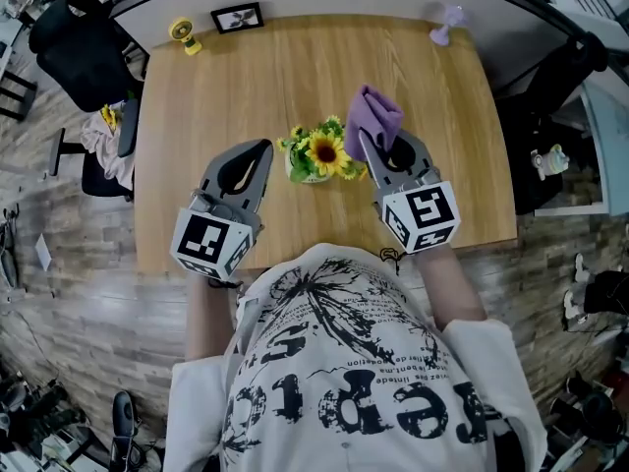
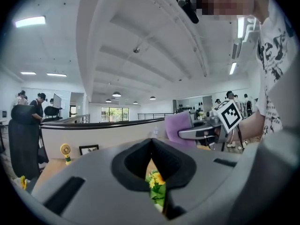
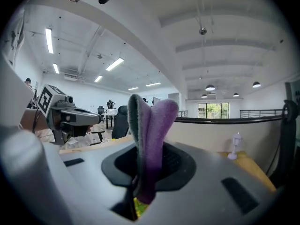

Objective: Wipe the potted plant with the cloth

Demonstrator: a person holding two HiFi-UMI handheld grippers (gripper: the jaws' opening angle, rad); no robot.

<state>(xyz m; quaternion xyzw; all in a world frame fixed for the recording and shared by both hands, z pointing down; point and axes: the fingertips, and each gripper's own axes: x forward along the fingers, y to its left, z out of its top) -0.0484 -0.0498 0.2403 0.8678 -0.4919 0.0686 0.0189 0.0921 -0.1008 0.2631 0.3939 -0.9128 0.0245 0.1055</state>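
A small potted plant (image 1: 317, 153) with a yellow sunflower and green leaves stands in a white pot at the middle of the wooden table (image 1: 216, 87). My right gripper (image 1: 366, 138) is shut on a purple cloth (image 1: 373, 116) just right of the plant; the folded cloth (image 3: 151, 139) sticks up between the jaws in the right gripper view. My left gripper (image 1: 266, 147) is shut and empty, just left of the plant. Through its closed jaws the plant (image 2: 157, 185) shows below, with the cloth (image 2: 177, 128) and right gripper (image 2: 187, 133) beyond.
At the table's far edge stand a small yellow fan (image 1: 184, 34), a framed picture (image 1: 237, 17) and a pale lamp (image 1: 445, 25). A black chair (image 1: 79, 52) stands at the left. A low partition wall (image 2: 98, 130) runs behind the table.
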